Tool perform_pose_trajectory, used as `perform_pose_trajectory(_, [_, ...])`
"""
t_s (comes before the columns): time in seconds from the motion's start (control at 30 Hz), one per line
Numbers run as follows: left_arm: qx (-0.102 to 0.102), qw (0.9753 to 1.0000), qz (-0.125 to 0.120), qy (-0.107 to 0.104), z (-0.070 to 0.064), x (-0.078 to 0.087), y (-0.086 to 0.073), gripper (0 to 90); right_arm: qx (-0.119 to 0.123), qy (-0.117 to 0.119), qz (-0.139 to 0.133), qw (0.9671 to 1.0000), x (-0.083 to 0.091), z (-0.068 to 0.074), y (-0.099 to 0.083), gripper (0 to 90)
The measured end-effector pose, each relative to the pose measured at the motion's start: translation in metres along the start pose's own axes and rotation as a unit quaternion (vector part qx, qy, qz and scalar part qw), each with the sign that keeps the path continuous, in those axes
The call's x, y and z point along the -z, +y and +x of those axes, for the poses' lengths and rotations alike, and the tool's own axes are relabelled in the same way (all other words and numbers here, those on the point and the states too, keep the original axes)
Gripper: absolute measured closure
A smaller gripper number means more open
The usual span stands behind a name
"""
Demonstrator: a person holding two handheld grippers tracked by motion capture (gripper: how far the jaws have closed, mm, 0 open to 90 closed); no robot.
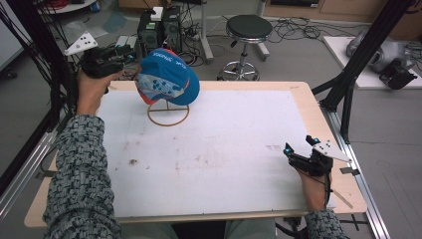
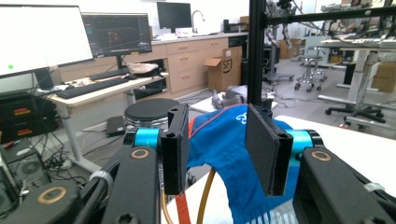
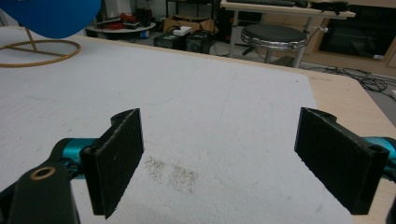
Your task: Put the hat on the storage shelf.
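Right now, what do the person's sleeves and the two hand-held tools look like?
Both sleeves are a speckled grey-and-black knit. Each tool, left and right, has a black body topped by a pale grey three-cornered plate. In the gripper views the jaws are flat black pads on black arms with teal collars and brass-coloured pivot rings.

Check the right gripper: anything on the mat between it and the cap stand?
Nothing stands there. In the high view, bare white mat with faint smudges runs from the right gripper to the cap on its wire stand.
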State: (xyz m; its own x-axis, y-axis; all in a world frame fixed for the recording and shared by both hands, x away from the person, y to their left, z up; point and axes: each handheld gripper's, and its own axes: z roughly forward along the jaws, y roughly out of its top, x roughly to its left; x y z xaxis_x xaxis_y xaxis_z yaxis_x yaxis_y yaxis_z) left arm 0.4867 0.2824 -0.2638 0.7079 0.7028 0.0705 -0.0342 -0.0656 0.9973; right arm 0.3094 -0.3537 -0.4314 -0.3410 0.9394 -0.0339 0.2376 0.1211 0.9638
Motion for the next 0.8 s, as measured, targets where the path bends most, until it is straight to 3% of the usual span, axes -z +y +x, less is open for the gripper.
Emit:
perform_pose_trajectory(0.6, [-0.007, 0.9991, 0.017, 0.037, -0.008, 0.046, -0.003, 53.3, -0.002, 0.006, -0.002, 1.0, -0.008, 0.005, 0.003, 14.8])
perform_pose_trajectory(0.8, [0.002, 0.9985, 0.023, 0.049, -0.012, 0.06, -0.005, 48.7, -0.009, 0.006, -0.006, 0.9999, -0.01, 0.005, 0.004, 14.8])
